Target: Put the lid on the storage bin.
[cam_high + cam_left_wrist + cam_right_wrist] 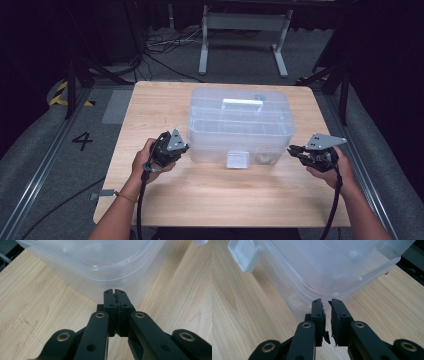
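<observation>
The clear lidded plastic storage box point(240, 125), with a front latch point(237, 159), stands mid-table on the light wooden table point(210, 200). The left gripper point(182, 148) sits just beside its front left corner, jaws closed on nothing; the right gripper point(294, 150) sits near its front right corner, jaws nearly closed and empty. Judged step: approach, box not yet grasped. The next move likely calls for opening jaws to engage the latch or lid.

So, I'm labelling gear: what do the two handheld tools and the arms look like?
Both the left tool and the right tool are black, each topped by a grey three-cornered plate and trailing a black cable. The forearms are sleeveless; the left wrist wears a thin orange band.
</observation>
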`<state>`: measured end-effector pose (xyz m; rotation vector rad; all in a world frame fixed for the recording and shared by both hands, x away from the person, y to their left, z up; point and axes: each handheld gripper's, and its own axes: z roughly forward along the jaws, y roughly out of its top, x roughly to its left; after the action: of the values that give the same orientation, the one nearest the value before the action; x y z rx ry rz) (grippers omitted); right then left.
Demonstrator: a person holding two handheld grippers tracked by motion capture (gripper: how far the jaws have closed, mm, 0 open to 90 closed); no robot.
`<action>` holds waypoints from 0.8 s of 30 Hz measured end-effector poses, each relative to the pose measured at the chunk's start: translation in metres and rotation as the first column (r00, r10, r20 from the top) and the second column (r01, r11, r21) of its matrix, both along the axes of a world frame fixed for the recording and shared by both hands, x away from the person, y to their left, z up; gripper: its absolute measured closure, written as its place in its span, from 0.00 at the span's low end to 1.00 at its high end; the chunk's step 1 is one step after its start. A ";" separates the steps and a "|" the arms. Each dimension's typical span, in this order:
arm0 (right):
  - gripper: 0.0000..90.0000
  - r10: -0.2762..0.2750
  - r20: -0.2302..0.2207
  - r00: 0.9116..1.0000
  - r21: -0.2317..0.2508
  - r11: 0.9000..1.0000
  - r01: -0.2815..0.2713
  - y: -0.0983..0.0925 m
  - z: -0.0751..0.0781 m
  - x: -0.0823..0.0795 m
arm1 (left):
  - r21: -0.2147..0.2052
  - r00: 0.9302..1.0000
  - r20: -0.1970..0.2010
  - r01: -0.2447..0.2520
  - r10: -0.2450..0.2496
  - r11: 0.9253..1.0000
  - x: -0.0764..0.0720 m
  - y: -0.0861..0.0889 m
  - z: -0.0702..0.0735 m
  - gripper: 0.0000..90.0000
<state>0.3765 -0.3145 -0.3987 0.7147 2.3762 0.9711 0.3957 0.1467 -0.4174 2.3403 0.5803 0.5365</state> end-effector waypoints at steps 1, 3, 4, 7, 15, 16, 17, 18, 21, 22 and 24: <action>0.90 -0.001 0.000 1.000 0.000 1.000 0.001 0.000 0.000 0.000 | 0.000 1.000 -0.001 0.002 -0.002 1.000 0.000 0.000 0.000 0.97; 0.89 -0.001 0.004 1.000 -0.001 1.000 0.001 0.000 0.001 0.000 | -0.005 1.000 -0.003 0.007 -0.007 1.000 0.000 0.000 0.000 0.95; 0.89 0.000 0.002 1.000 -0.001 1.000 0.000 0.000 0.002 -0.001 | -0.006 1.000 -0.007 0.010 -0.010 1.000 0.000 0.000 0.001 0.92; 0.88 0.003 0.005 1.000 0.000 1.000 -0.003 0.001 0.004 -0.001 | 0.025 1.000 -0.004 0.024 -0.024 0.999 -0.001 -0.003 0.003 0.87; 0.77 0.021 0.009 1.000 -0.040 0.999 -0.021 0.004 0.003 -0.009 | 0.042 0.999 -0.021 0.029 -0.028 0.999 -0.007 0.001 0.001 0.75; 0.74 0.034 0.009 0.999 -0.031 0.999 -0.034 0.003 0.001 -0.013 | 0.042 0.999 -0.021 0.029 -0.028 0.999 -0.007 0.001 0.001 0.72; 0.71 0.029 0.012 1.000 -0.036 0.999 -0.029 0.002 0.000 -0.015 | 0.028 1.000 -0.019 0.010 -0.010 1.000 -0.011 0.004 0.001 0.69; 0.68 0.020 0.016 1.000 -0.045 0.999 -0.019 0.002 0.000 -0.016 | 0.020 1.000 -0.020 0.003 -0.003 1.000 -0.013 0.007 0.001 0.66; 0.63 0.010 0.022 1.000 -0.055 0.998 -0.008 0.000 -0.001 -0.018 | 0.016 1.000 -0.005 -0.022 0.022 1.000 -0.018 0.011 0.000 0.60; 0.60 0.014 0.023 1.000 -0.051 0.999 -0.013 -0.002 -0.001 -0.021 | 0.014 1.000 -0.008 -0.026 0.026 1.000 -0.019 0.013 0.000 0.57; 0.54 0.012 0.034 0.999 -0.052 0.999 -0.010 -0.004 -0.001 -0.023 | 0.031 0.999 -0.007 -0.042 0.042 0.999 -0.021 0.017 -0.002 0.56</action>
<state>0.3537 -0.3187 -0.3998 0.6605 2.3687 0.9157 0.3750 0.1640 -0.4194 2.3644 0.6303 0.5591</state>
